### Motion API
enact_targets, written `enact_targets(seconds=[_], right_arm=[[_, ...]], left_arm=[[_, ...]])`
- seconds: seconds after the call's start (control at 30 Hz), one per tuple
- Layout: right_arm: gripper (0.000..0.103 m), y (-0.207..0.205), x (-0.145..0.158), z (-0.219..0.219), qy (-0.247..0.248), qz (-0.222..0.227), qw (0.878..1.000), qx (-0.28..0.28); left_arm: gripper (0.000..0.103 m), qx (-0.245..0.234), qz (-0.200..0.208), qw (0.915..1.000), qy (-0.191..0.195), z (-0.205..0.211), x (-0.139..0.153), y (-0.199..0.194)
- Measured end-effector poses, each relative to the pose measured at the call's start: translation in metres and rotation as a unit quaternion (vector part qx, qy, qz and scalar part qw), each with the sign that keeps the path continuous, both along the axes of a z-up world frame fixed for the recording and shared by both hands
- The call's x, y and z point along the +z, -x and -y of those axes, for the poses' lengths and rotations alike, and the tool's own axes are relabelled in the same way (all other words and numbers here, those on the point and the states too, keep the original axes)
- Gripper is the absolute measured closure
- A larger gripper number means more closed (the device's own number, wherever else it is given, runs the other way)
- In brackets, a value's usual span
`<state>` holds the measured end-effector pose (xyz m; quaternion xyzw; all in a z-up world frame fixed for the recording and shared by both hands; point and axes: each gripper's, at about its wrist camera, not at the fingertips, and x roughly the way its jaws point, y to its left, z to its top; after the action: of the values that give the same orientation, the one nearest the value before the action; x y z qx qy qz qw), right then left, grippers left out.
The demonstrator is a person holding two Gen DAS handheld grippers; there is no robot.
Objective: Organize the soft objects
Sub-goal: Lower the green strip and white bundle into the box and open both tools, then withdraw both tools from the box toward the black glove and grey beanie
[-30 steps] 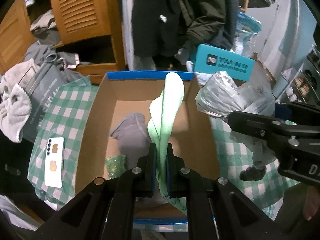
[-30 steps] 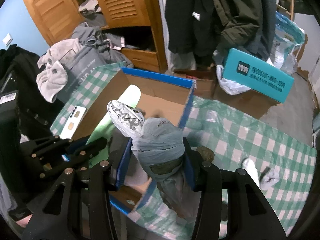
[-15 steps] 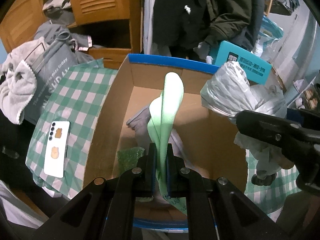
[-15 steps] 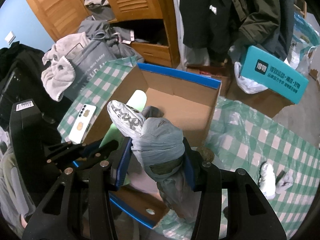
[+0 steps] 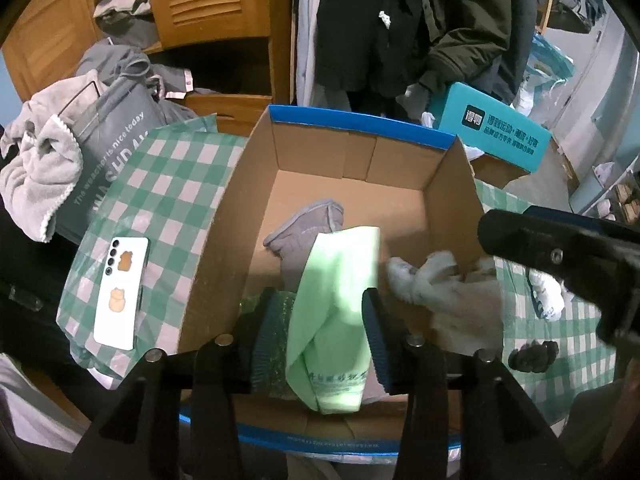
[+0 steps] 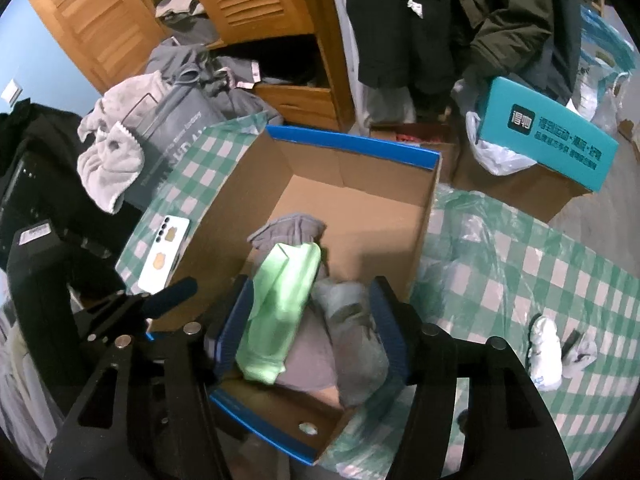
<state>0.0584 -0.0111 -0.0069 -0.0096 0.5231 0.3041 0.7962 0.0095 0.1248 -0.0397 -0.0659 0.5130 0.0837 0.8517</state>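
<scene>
An open cardboard box with a blue rim (image 5: 362, 124) (image 6: 352, 146) stands on a green checked cloth. My left gripper (image 5: 318, 332) is open above its near end; the light green bag (image 5: 336, 300) (image 6: 280, 300) lies loose between the jaws, inside the box. My right gripper (image 6: 310, 328) is open over the box's near right part; the grey-white bundle (image 6: 352, 336) (image 5: 436, 280) lies below it in the box. A grey cloth (image 5: 308, 232) (image 6: 288, 232) and a green sparkly piece (image 5: 276, 308) lie in the box too.
A white phone (image 5: 120, 288) (image 6: 164, 256) lies on the cloth left of the box. A white sock (image 6: 544, 348) and a dark small object (image 5: 532, 356) lie right of it. A teal box (image 6: 552, 136), hanging coats, a grey bag and towels stand behind.
Both grippers have opened. The green bag dropped from the left jaws into the box, and the grey-white bundle dropped from the right jaws into the box.
</scene>
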Motion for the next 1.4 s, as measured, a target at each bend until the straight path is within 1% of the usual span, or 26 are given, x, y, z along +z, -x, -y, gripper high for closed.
enact_targets(seconds=[0.07, 0.1, 0.13, 0.2, 0.43, 0.53, 0.6, 1.07, 1.1, 1.13, 1.17, 1.4], right_arm=[[0.041, -0.002, 0.0, 0.005, 0.0, -0.001, 1.0, -0.008], [0.04, -0.003, -0.001, 0.007, 0.001, -0.002, 1.0, -0.011], [0.038, -0.003, -0.001, 0.009, 0.004, -0.002, 1.0, -0.013], [0.034, -0.003, -0.002, 0.013, 0.012, 0.002, 1.0, -0.019], [0.031, -0.003, -0.006, 0.032, 0.026, 0.008, 0.999, -0.03], [0.03, -0.002, -0.007, 0.041, 0.032, 0.011, 0.999, -0.034], [0.028, -0.002, -0.007, 0.048, 0.034, 0.013, 0.999, -0.037], [0.027, 0.002, -0.016, 0.102, 0.047, 0.012, 0.997, -0.066], [0.027, 0.003, -0.017, 0.106, 0.049, 0.011, 0.996, -0.068], [0.027, 0.003, -0.019, 0.11, 0.05, 0.009, 0.996, -0.072], [0.027, 0.002, -0.021, 0.116, 0.051, 0.007, 0.996, -0.077], [0.027, 0.0, -0.033, 0.153, 0.054, -0.009, 0.992, -0.11]], left_arm=[[0.052, -0.003, 0.0, 1.0, -0.001, 0.002, 0.0, 0.001], [0.047, -0.004, 0.0, 1.0, -0.003, 0.003, 0.001, 0.001], [0.046, -0.007, 0.0, 1.0, -0.004, 0.005, 0.001, 0.001], [0.046, -0.015, 0.001, 0.9998, -0.011, 0.011, 0.002, 0.001], [0.045, -0.043, 0.003, 0.9987, -0.028, 0.035, 0.006, 0.0], [0.042, -0.055, 0.003, 0.9979, -0.034, 0.044, 0.007, -0.001], [0.041, -0.062, 0.005, 0.9973, -0.039, 0.05, 0.007, -0.001], [0.041, -0.101, -0.001, 0.9933, -0.058, 0.094, 0.005, -0.005], [0.04, -0.104, -0.002, 0.9928, -0.059, 0.098, 0.005, -0.005], [0.035, -0.107, -0.003, 0.9924, -0.06, 0.102, 0.005, -0.005], [0.033, -0.11, -0.001, 0.992, -0.062, 0.107, 0.005, -0.005], [0.032, -0.134, 0.0, 0.9884, -0.071, 0.136, 0.005, -0.009]])
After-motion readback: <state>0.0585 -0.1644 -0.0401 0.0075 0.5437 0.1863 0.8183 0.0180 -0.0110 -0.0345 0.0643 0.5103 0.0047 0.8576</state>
